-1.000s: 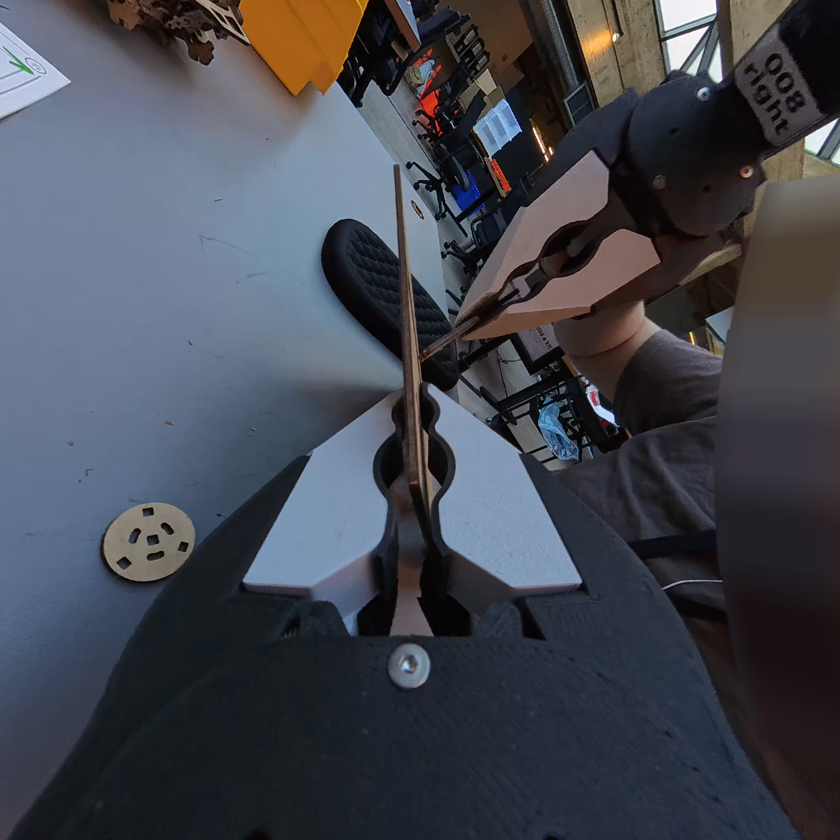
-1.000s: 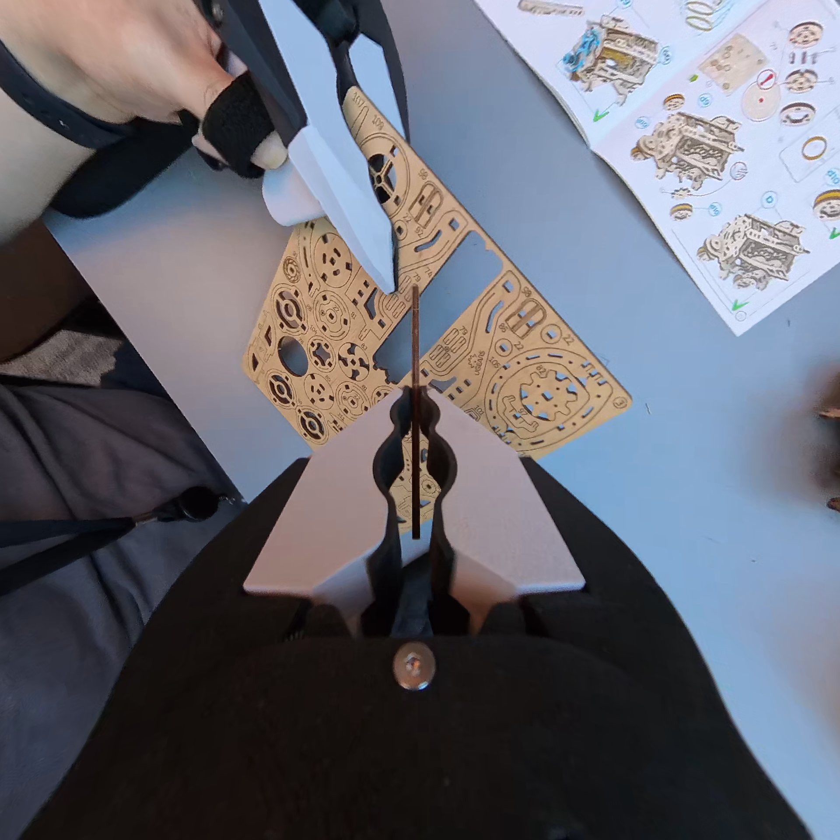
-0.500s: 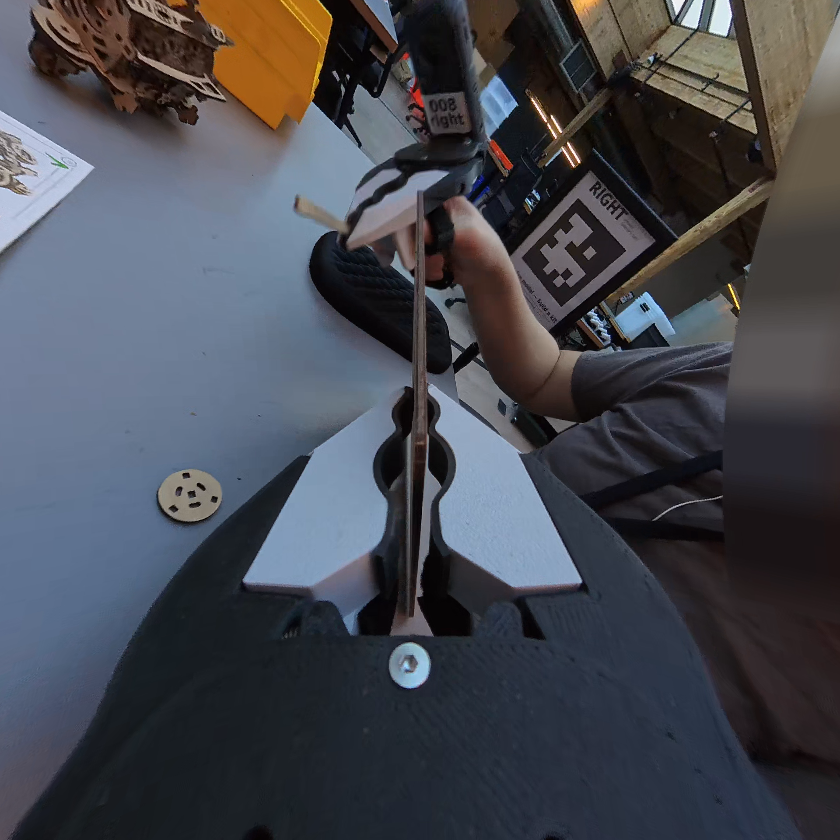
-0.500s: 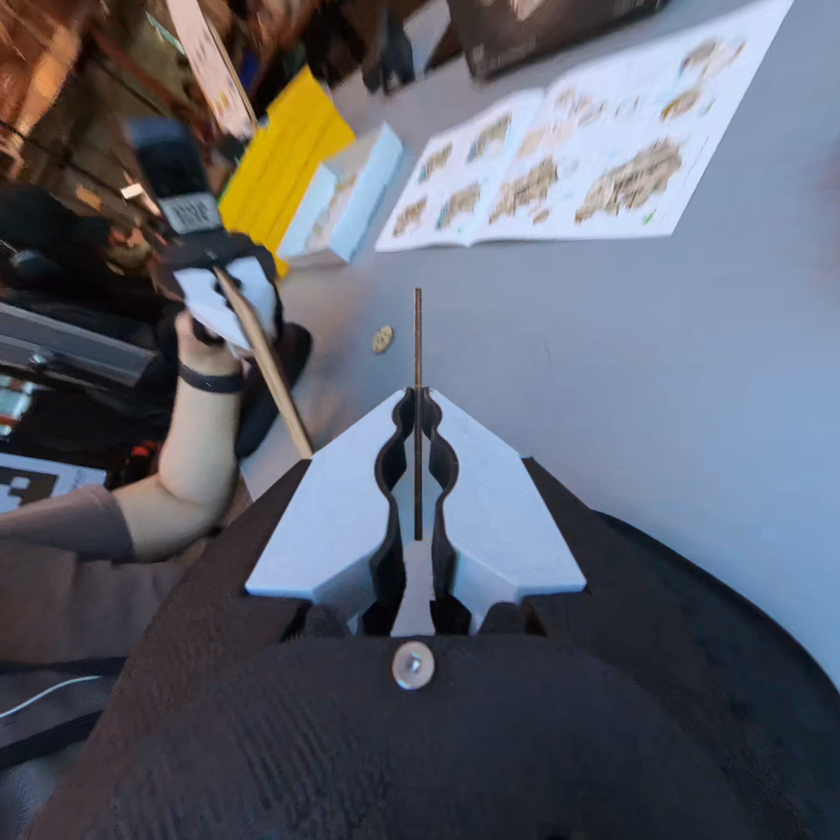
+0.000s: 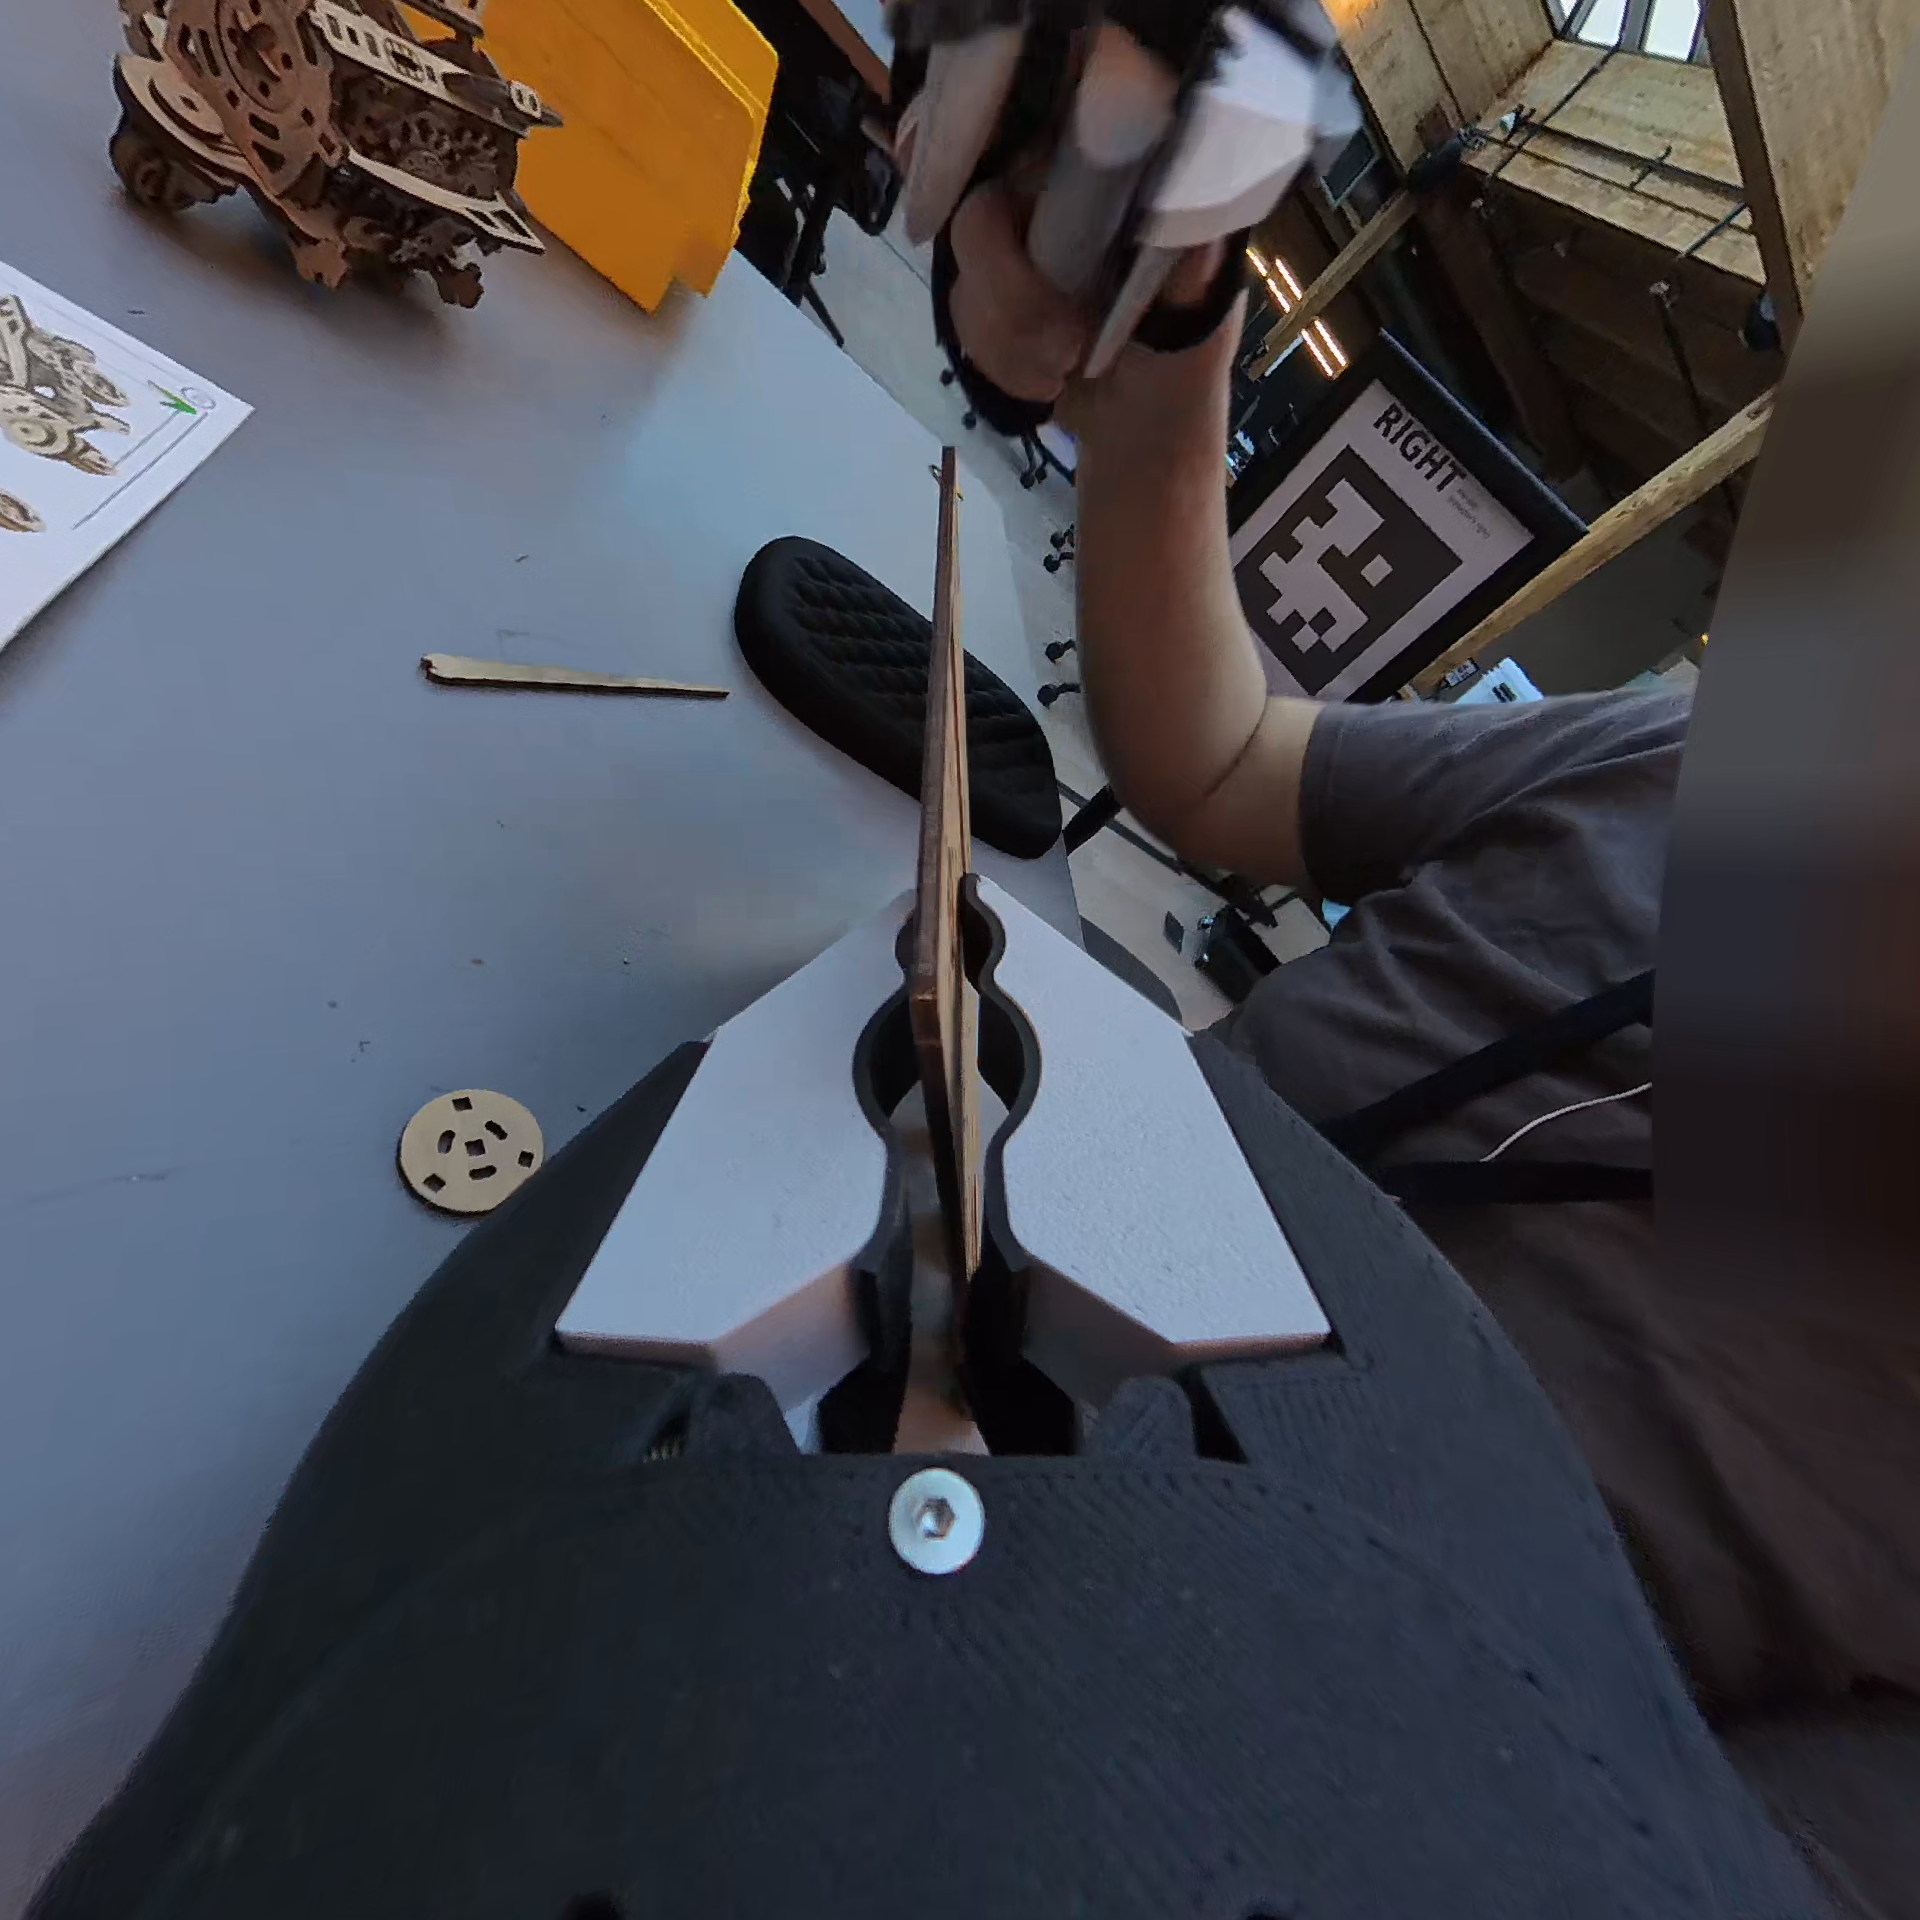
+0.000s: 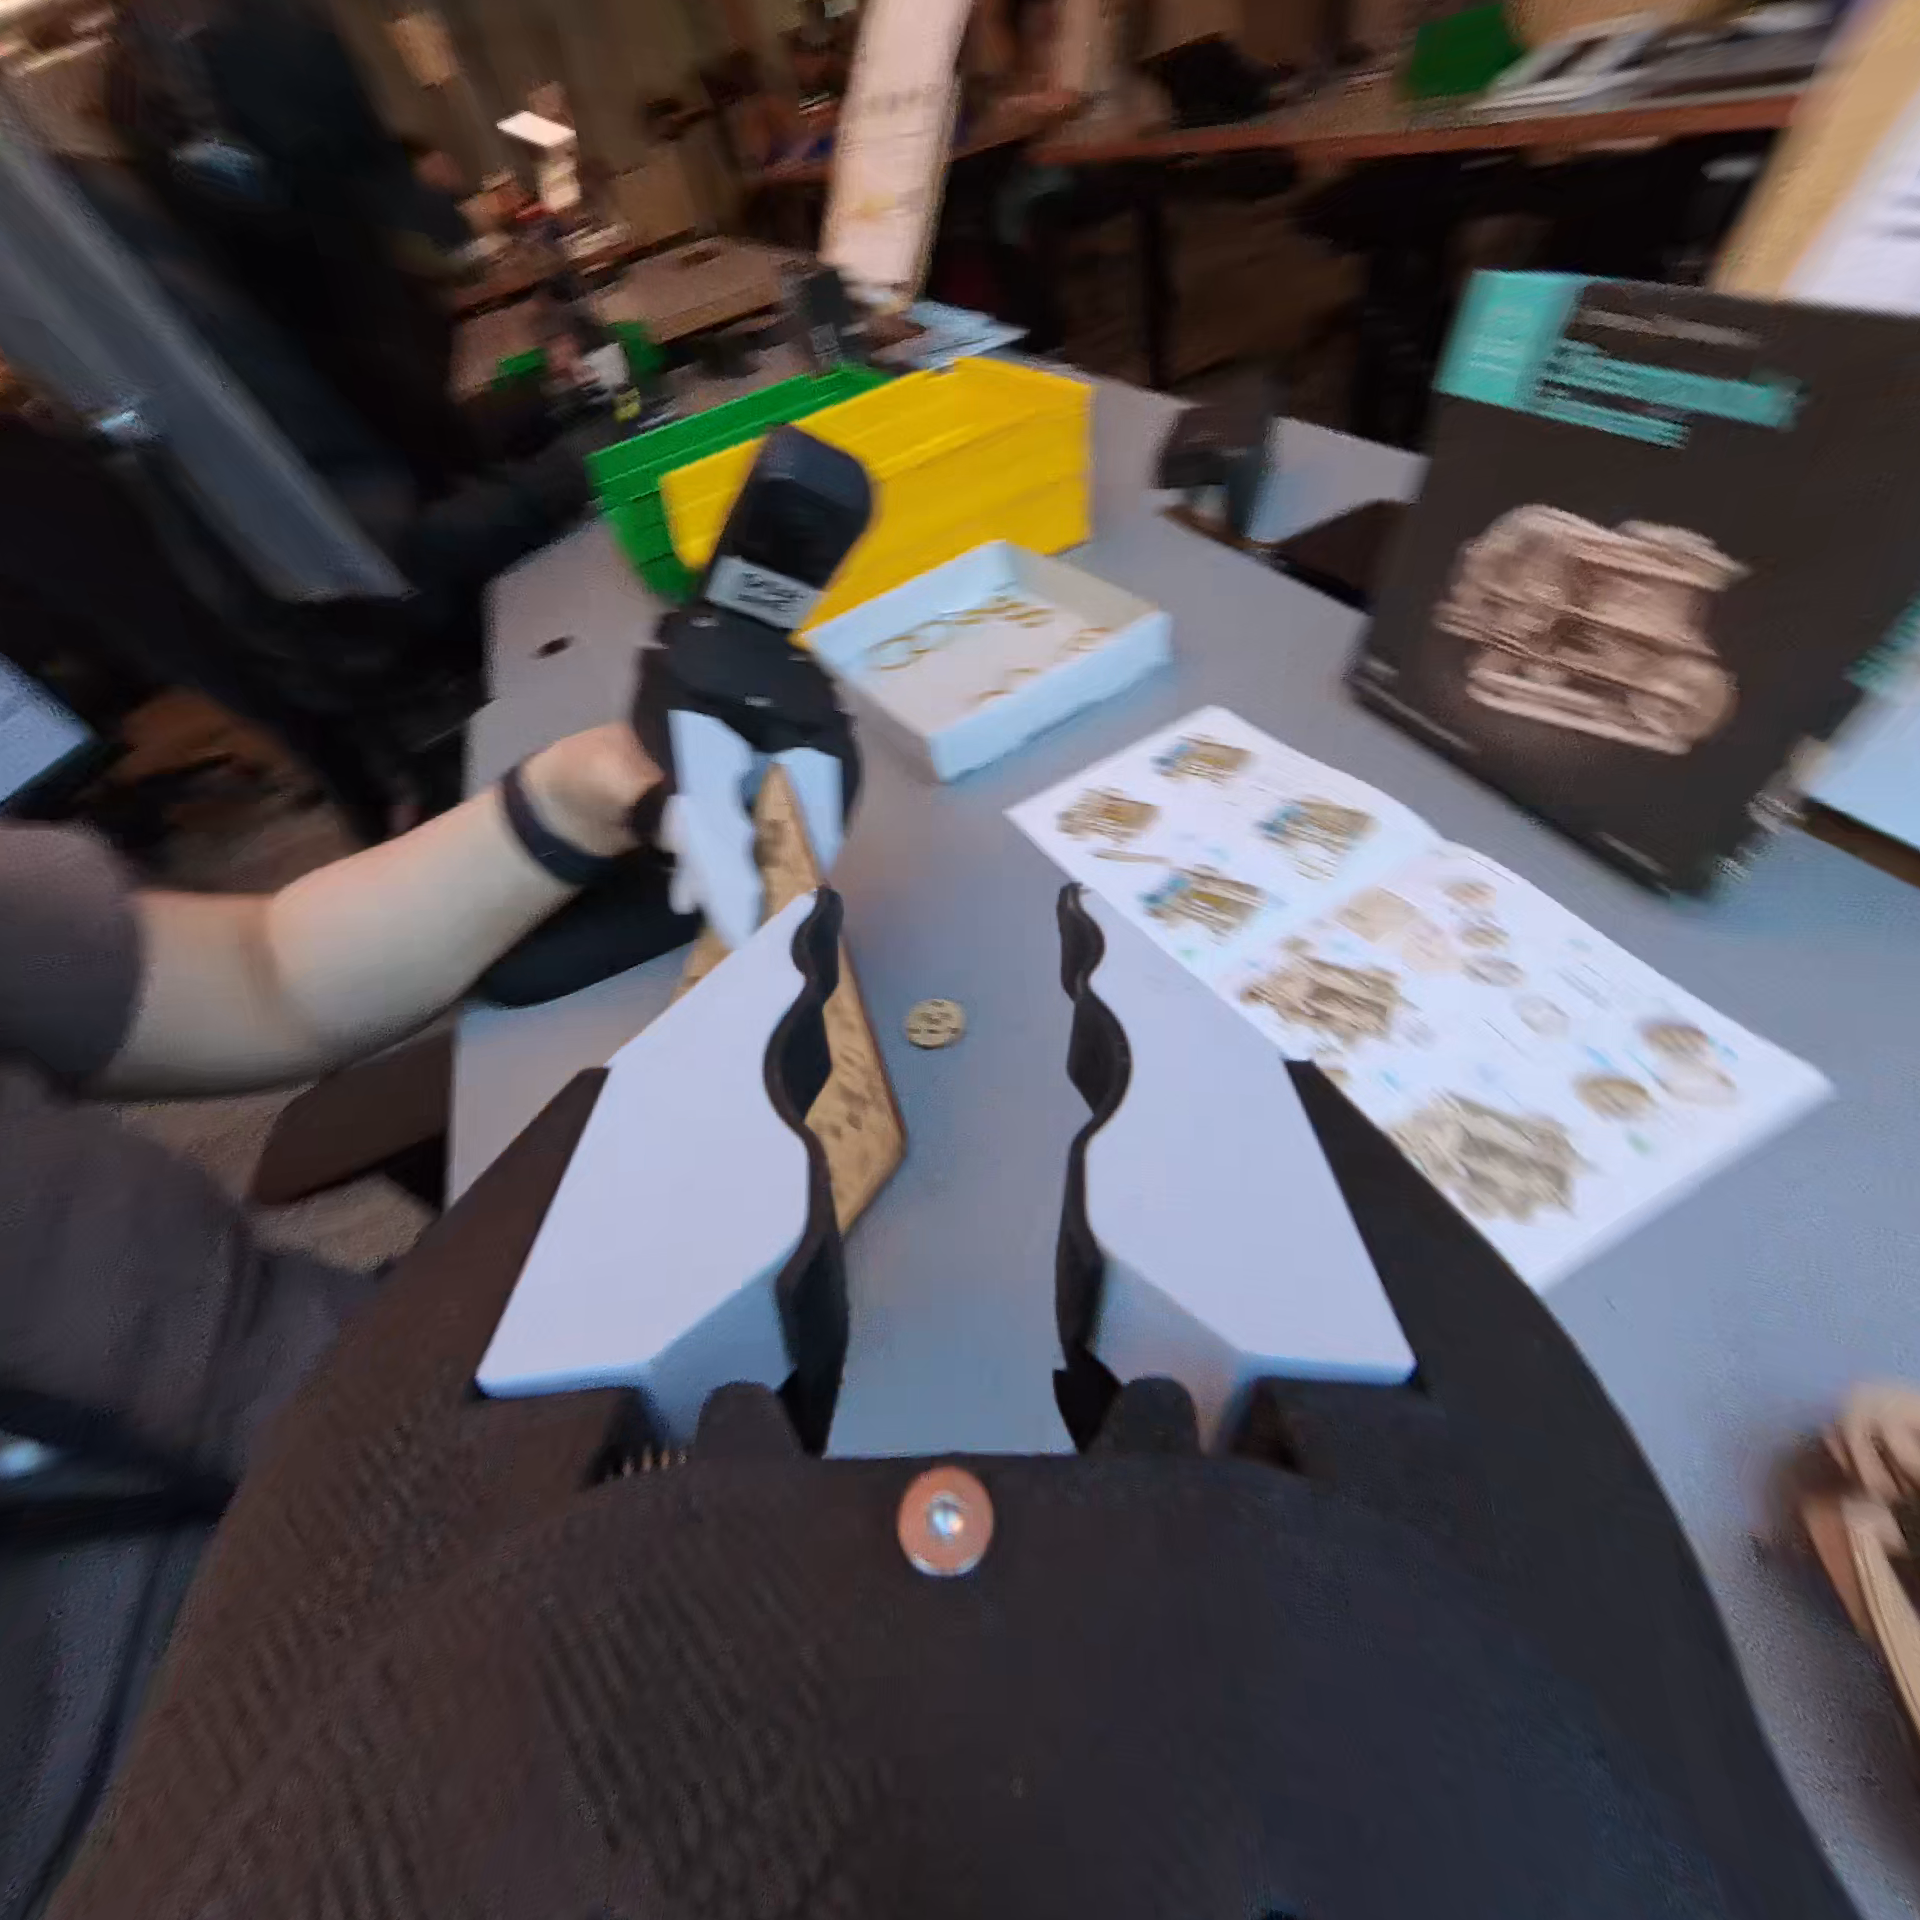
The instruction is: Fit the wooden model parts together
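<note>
My left gripper (image 5: 940,904) is shut on a flat wooden parts sheet (image 5: 948,727), held on edge above the grey table (image 5: 312,831). In the right wrist view the same gripper (image 6: 758,821) holds the sheet (image 6: 862,1101) at the table's left edge. My right gripper (image 6: 945,914) is open and empty, raised above the table; it appears blurred at the top of the left wrist view (image 5: 1091,135). A thin wooden strip (image 5: 571,677) lies loose on the table. A round wooden disc (image 5: 471,1150) lies near the left gripper and also shows in the right wrist view (image 6: 935,1023).
A partly built wooden model (image 5: 312,125) stands at the back beside a yellow bin (image 5: 634,135). A black wrist rest (image 5: 894,691) lies at the table edge. An instruction booklet (image 6: 1403,987), a white tray (image 6: 997,655), a green bin (image 6: 707,468) and a black box (image 6: 1642,582) sit beyond. Spacing between my two grippers at the tips: around 12 centimetres. To reach the round wooden disc (image 5: 471,1150) in a straight line is about 11 centimetres for my left fingers, about 20 centimetres for my right. Seen from the right wrist view (image 6: 926,1015) as well.
My right gripper has opened and let go of the thin wooden strip, which now lies on the table, and has swung up and away. My left gripper still holds the sheet.
</note>
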`<state>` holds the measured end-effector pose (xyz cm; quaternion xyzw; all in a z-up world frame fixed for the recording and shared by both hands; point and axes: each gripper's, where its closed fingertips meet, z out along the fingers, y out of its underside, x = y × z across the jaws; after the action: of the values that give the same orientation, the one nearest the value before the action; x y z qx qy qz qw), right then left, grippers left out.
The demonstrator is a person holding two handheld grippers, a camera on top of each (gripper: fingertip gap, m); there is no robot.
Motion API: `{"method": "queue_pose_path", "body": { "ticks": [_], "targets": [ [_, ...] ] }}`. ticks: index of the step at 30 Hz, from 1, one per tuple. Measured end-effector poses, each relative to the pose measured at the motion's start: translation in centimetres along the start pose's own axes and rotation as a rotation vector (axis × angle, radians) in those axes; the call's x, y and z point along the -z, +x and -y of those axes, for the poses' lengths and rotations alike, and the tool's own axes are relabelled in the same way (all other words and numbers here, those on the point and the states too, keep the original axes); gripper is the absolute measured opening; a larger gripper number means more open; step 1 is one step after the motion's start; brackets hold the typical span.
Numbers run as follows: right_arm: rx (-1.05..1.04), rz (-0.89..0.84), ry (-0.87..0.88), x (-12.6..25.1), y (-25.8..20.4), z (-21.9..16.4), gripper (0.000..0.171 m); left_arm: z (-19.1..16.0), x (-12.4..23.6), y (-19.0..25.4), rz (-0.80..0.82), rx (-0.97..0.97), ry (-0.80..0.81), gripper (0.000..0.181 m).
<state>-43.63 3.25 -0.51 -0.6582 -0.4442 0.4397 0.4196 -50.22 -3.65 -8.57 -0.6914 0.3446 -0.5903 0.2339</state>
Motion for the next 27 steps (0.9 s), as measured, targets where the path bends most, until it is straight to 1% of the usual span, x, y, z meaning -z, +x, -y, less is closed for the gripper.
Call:
{"method": "queue_pose_path", "body": {
  "ticks": [1,2,4,6,7,8,9,11,13,15,27],
  "targets": [
    [0.026,0.091,-0.082,-1.3,-1.6,0.6,0.055,0.0,-0.2,0.1,0.004,-0.012,-0.003,0.000],
    [0.020,0.157,-0.224,-2.7,-2.6,0.0,0.065,0.0,-0.4,0.2,0.005,-0.020,-0.004,0.000],
    [-0.018,0.234,-0.486,-5.1,-3.5,-2.0,0.062,0.1,-0.6,0.4,0.008,-0.038,-0.002,0.000],
    [-0.020,0.242,-0.680,-6.3,-3.6,-4.3,0.056,0.2,-0.7,0.5,0.013,-0.053,0.004,0.000],
    [-0.008,0.231,-0.764,-6.5,-3.4,-5.4,0.054,0.2,-0.8,0.5,0.017,-0.058,0.007,0.000],
    [-0.012,0.233,-0.824,-6.7,-3.5,-6.2,0.048,0.3,-0.8,0.4,0.021,-0.060,0.009,0.000],
    [-0.035,0.248,-0.860,-7.0,-4.0,-6.7,0.040,0.3,-0.7,0.4,0.024,-0.058,0.012,0.000],
    [-0.088,0.282,-0.936,-7.2,-5.0,-7.6,0.031,0.4,-0.6,0.1,0.032,-0.051,0.021,0.000],
    [-0.086,0.266,-0.966,-7.6,-5.1,-8.1,0.017,0.5,-0.6,-0.1,0.040,-0.047,0.025,0.000],
    [-0.079,0.254,-0.959,-7.8,-5.0,-8.1,0.018,0.5,-0.4,-0.2,0.041,-0.036,0.026,0.000],
    [-0.213,0.242,-0.915,-7.9,-4.9,-8.0,0.015,0.6,-0.4,-0.3,0.041,-0.026,0.036,0.000]
  ]
}}
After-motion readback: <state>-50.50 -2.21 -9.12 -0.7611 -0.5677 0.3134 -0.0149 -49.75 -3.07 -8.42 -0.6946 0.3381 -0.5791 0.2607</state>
